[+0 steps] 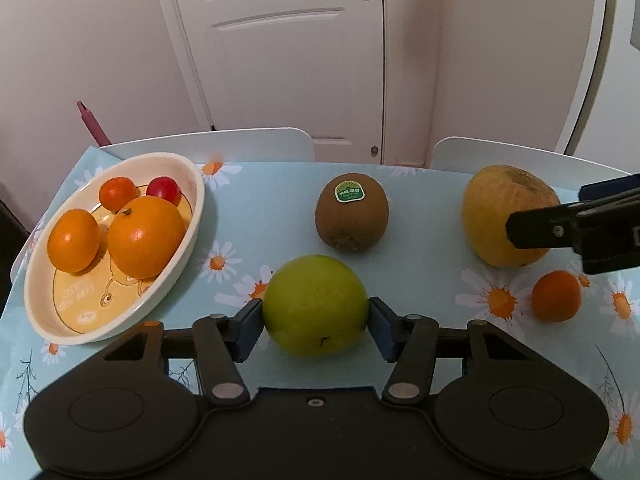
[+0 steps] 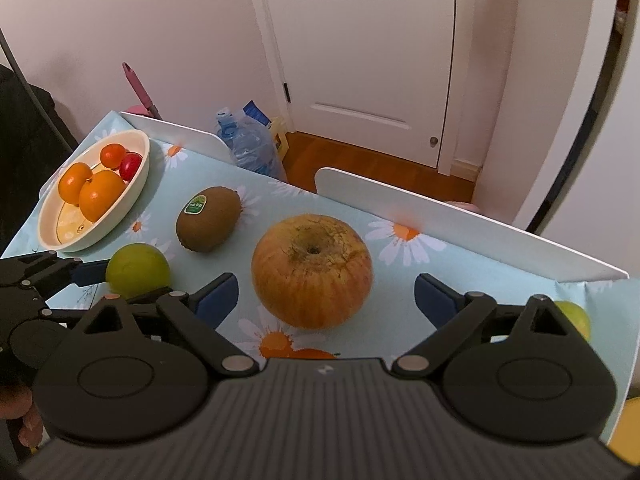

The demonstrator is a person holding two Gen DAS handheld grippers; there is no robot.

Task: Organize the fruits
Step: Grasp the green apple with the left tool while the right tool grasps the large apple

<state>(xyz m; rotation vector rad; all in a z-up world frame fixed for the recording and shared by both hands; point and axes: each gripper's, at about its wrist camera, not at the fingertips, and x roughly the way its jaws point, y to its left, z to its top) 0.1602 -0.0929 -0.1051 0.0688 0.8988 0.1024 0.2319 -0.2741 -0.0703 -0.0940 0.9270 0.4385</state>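
Note:
My left gripper (image 1: pixel 316 322) is shut on a green round fruit (image 1: pixel 315 305), both blue pads touching its sides on the tablecloth; the fruit also shows in the right wrist view (image 2: pixel 137 270). My right gripper (image 2: pixel 326 300) is open, its fingers on either side of a large yellow-orange apple (image 2: pixel 313 271) without touching it. That apple also shows in the left wrist view (image 1: pixel 508 216). A kiwi (image 1: pixel 351 211) with a green sticker lies between them. A cream oval dish (image 1: pixel 48 312) at left holds two oranges (image 1: pixel 146 236) and two small tomatoes (image 1: pixel 163 189). A small orange (image 1: pixel 556 296) lies at right.
The table has a light blue daisy cloth (image 1: pixel 420 280). White chair backs (image 1: pixel 240 142) stand at its far edge. A second green fruit (image 2: pixel 576 316) sits behind my right finger. A water bottle (image 2: pixel 250 144) stands on the floor beyond the table, before a white door (image 2: pixel 372 52).

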